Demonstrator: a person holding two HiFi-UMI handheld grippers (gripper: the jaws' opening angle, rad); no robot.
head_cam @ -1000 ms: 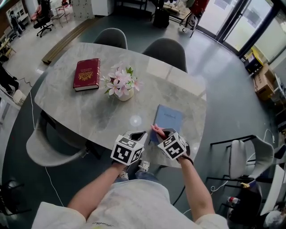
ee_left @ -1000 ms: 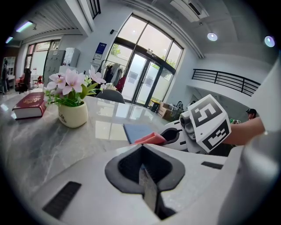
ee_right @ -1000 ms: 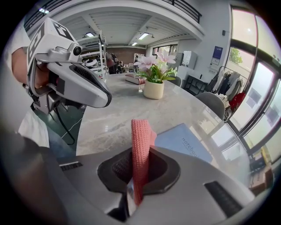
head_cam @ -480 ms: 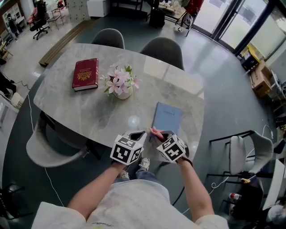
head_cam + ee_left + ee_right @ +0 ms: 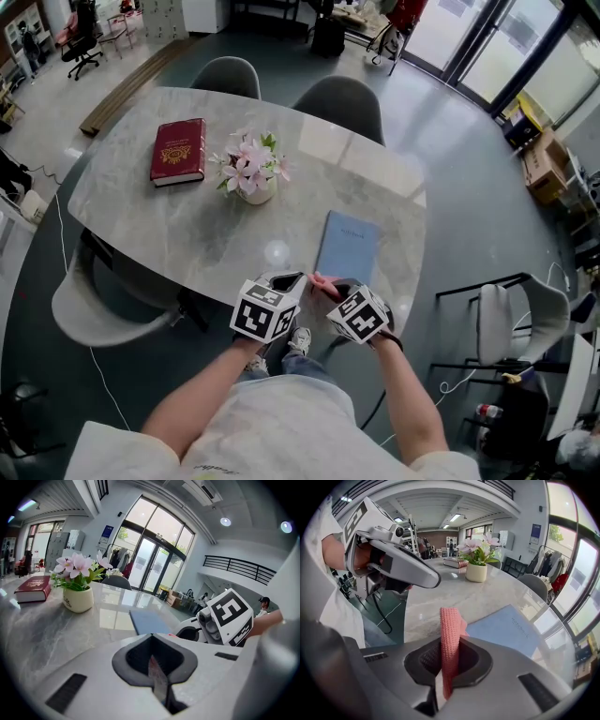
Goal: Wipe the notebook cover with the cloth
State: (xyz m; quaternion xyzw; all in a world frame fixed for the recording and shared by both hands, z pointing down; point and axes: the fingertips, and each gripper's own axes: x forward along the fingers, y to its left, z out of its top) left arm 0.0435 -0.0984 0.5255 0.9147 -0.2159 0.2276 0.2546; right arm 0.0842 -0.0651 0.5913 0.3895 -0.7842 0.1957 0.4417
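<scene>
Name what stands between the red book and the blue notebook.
The flower pot with pink flowers stands between the red book and the notebook, plain in the head view.

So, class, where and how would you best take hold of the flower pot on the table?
Grip the cream pot round its body, coming in from the side with the jaws level. It stands upright, and the pink flowers spread over its mouth, so coming from above would probably crush them.
</scene>
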